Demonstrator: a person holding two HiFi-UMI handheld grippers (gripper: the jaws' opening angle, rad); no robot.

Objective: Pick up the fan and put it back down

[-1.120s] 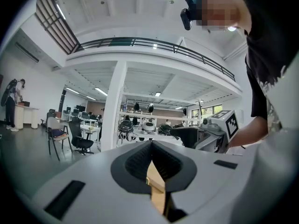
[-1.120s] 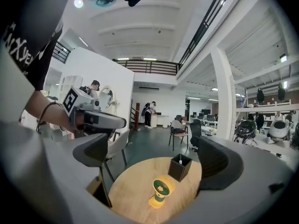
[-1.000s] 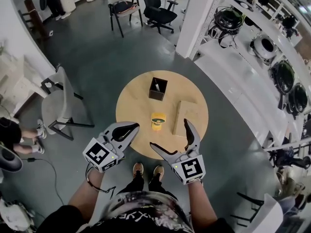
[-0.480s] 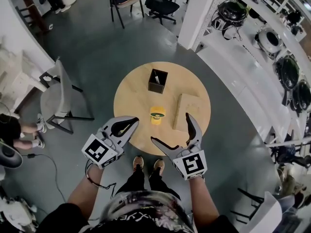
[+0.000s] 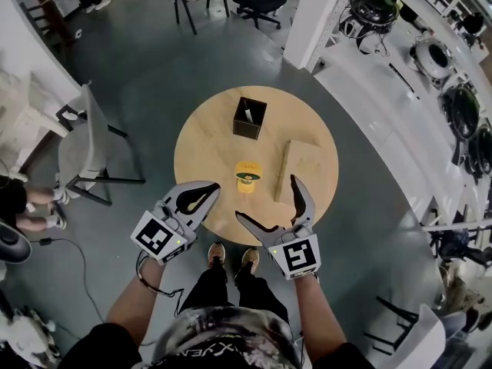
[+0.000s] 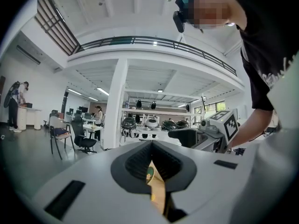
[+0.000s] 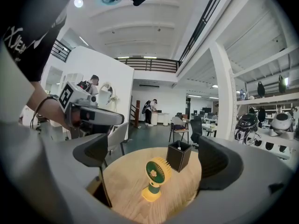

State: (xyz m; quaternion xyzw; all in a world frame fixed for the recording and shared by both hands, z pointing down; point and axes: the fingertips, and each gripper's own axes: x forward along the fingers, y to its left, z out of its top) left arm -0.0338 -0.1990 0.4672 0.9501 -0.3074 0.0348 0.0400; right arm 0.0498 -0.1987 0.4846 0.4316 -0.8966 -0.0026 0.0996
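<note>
A small yellow fan (image 5: 247, 179) with a green face stands upright near the middle of the round wooden table (image 5: 207, 148). In the right gripper view the fan (image 7: 156, 176) stands ahead, between the spread jaws. My right gripper (image 5: 267, 200) is open over the table's near edge, just short of the fan, with nothing in it. My left gripper (image 5: 206, 194) is shut and empty at the near left edge. In the left gripper view its jaws (image 6: 152, 146) meet, and only a sliver of the fan (image 6: 149, 174) shows through the gap.
A black open box (image 5: 250, 118) stands behind the fan. A flat wooden board (image 5: 304, 169) lies to its right. A grey chair (image 5: 81, 152) is left of the table. White shelves with black appliances (image 5: 430, 60) run along the right, beside a white pillar (image 5: 319, 14).
The right gripper has edged a little forward toward the fan. Both grippers keep the same jaw state, and the fan has not moved on the table.
</note>
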